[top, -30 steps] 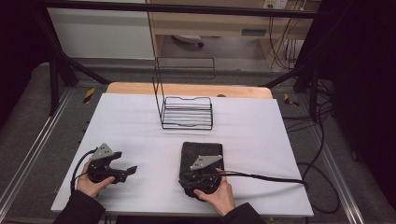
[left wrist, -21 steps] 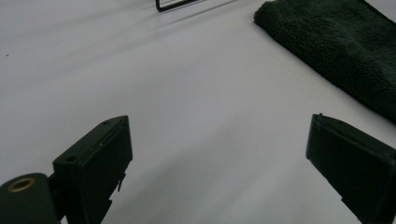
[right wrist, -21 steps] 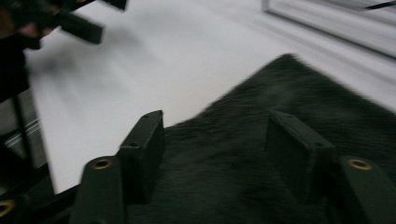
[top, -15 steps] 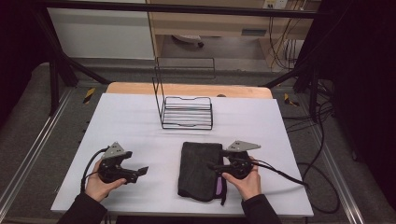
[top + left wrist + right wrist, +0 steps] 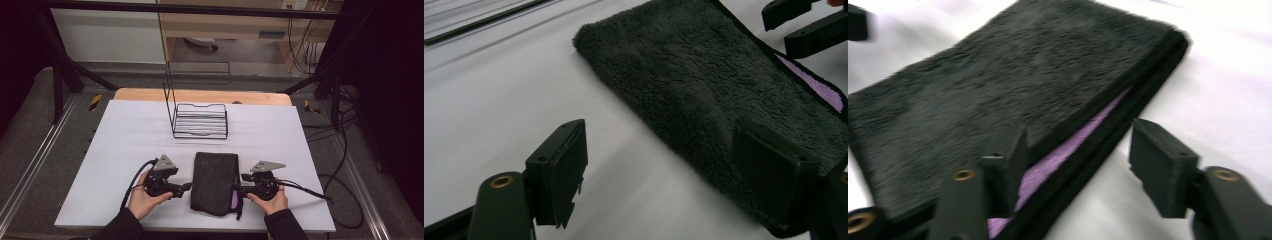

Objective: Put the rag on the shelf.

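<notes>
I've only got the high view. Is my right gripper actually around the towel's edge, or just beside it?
Observer: Around it. The right gripper straddles the towel at its open edge, one finger above the pile and one over the table. Its fingers have just been closing but are not pressing yet.
Operator: What's the purple bit there?
Observer: A purple inner layer showing between the dark layers along that edge.
Operator: And my left?
Observer: The left gripper has just been closing too. The towel's opposite edge lies between its fingers, not pinched.
</notes>
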{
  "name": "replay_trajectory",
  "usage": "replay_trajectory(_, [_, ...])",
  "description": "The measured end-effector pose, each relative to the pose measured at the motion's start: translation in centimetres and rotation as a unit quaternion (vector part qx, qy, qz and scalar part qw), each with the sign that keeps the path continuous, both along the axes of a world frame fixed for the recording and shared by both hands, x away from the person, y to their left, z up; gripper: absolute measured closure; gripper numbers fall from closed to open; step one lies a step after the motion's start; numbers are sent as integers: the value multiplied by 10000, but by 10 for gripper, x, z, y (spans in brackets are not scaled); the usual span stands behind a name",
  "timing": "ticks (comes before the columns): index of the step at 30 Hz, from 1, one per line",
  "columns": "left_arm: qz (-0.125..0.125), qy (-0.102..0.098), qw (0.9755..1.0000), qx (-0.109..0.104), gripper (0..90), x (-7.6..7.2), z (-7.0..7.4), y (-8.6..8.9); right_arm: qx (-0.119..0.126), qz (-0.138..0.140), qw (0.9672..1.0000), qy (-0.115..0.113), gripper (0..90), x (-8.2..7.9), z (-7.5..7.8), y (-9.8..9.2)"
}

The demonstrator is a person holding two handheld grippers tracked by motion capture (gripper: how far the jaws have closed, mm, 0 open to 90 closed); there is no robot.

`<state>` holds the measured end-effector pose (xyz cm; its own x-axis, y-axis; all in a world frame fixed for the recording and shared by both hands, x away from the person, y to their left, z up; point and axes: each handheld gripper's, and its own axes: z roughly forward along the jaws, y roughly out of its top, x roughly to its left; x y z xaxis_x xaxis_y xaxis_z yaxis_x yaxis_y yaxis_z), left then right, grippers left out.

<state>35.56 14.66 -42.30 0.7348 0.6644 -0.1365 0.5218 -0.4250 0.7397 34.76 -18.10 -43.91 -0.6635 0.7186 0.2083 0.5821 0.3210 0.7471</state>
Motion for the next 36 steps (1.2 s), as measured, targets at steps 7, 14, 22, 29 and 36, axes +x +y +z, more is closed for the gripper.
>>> replay_trajectory(7, [47,-11,9999,92,242,-4,-9,6,46,291,9993,241,626,-13,-2,8])
replay_trajectory(14, [118,-55,9999,84,259,-6,-11,13,161,346,9981,490,706,-15,-10,16])
replay_trajectory(22, [78,-61,9999,110,260,-7,-12,11,311,327,9973,585,880,-14,-8,16])
replay_trajectory(29, [74,-44,10000,29,260,-8,-11,11,316,198,9984,418,887,-11,11,3])
replay_trajectory(36, [22,84,9997,-234,273,-11,-8,3,-331,217,9981,462,856,-4,10,-2])
